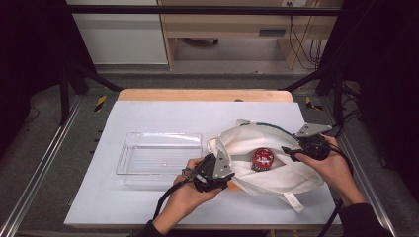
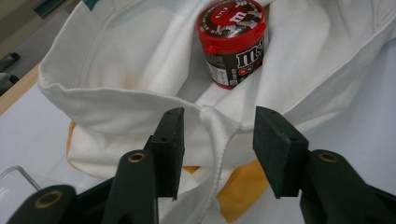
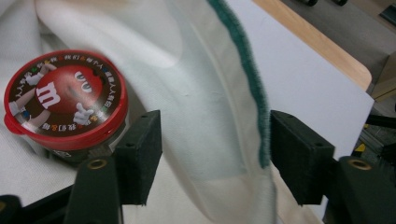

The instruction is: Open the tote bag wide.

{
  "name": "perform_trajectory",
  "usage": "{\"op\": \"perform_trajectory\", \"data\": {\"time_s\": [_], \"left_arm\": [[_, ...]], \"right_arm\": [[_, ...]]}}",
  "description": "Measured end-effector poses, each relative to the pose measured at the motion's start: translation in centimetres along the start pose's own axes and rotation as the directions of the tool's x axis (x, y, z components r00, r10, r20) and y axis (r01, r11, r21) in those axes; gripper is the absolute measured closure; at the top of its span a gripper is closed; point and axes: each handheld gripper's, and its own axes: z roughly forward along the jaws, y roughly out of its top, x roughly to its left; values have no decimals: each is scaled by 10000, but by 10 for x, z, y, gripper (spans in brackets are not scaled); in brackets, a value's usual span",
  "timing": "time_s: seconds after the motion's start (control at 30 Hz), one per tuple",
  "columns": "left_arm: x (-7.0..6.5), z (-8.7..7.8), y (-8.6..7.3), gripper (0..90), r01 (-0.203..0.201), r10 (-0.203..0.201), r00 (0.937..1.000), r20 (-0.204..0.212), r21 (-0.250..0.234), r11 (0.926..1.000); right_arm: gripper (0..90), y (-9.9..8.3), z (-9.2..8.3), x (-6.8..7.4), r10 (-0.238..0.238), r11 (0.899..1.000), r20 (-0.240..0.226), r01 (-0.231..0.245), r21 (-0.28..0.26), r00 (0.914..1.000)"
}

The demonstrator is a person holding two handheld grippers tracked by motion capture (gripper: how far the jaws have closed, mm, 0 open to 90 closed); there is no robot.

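Straddling the near rim of the white bag [image 1: 276,163] with jaws apart, the left gripper [image 1: 228,174] faces the red candy tub [image 1: 263,158] inside, while the right gripper [image 1: 291,152], also open, straddles the green-edged far rim on the bench [image 1: 163,113].

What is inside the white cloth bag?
Inside the white cloth bag sits a red-lidded M&M's candy tub, standing upright. Fabric folds cover the bag's bottom, so anything deeper is hidden.

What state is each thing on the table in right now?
White cloth bag: mouth open, lying on the table.
Red-lidded candy jar: lid on, inside the bag.
Clear plastic tray: empty.
Left tongs: open, astride the bag's rim.
Right tongs: open, astride the green-edged rim.
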Motion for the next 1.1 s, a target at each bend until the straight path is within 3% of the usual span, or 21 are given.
{"op": "perform_trajectory", "data": {"time_s": [0.13, 0.43, 0.73, 0.83, 0.93, 1.1], "left_arm": [[-4, -1, 1, 604, -171, 171, 9998, 61, -95, 9998], [-5, -4, 5, 604, -339, 339, 9994, 35, 41, 9994], [-5, -1, 3, 823, -465, 465, 9989, -114, 31, 9989], [-4, -2, 2, 842, -419, 420, 9991, -99, 67, 9991], [-6, -3, 2, 844, -419, 420, 9990, -144, 56, 9991], [-9, -6, -1, 845, -487, 488, 9985, -230, 35, 9988]], "right_arm": [[382, -1, 7, 7, -298, 9991, 135, 294, 304, 9995], [411, -8, 9, 14, -302, 9991, 91, 299, 307, 9995], [411, -10, 15, 18, -530, 9972, 202, 518, 535, 9984], [411, -11, 18, 19, -537, 9965, 271, 518, 654, 9982], [492, -10, 19, 20, -595, 9955, 411, 562, 768, 9974], [710, -10, 22, 23, -764, 9926, 608, 701, 991, 9952]]}}
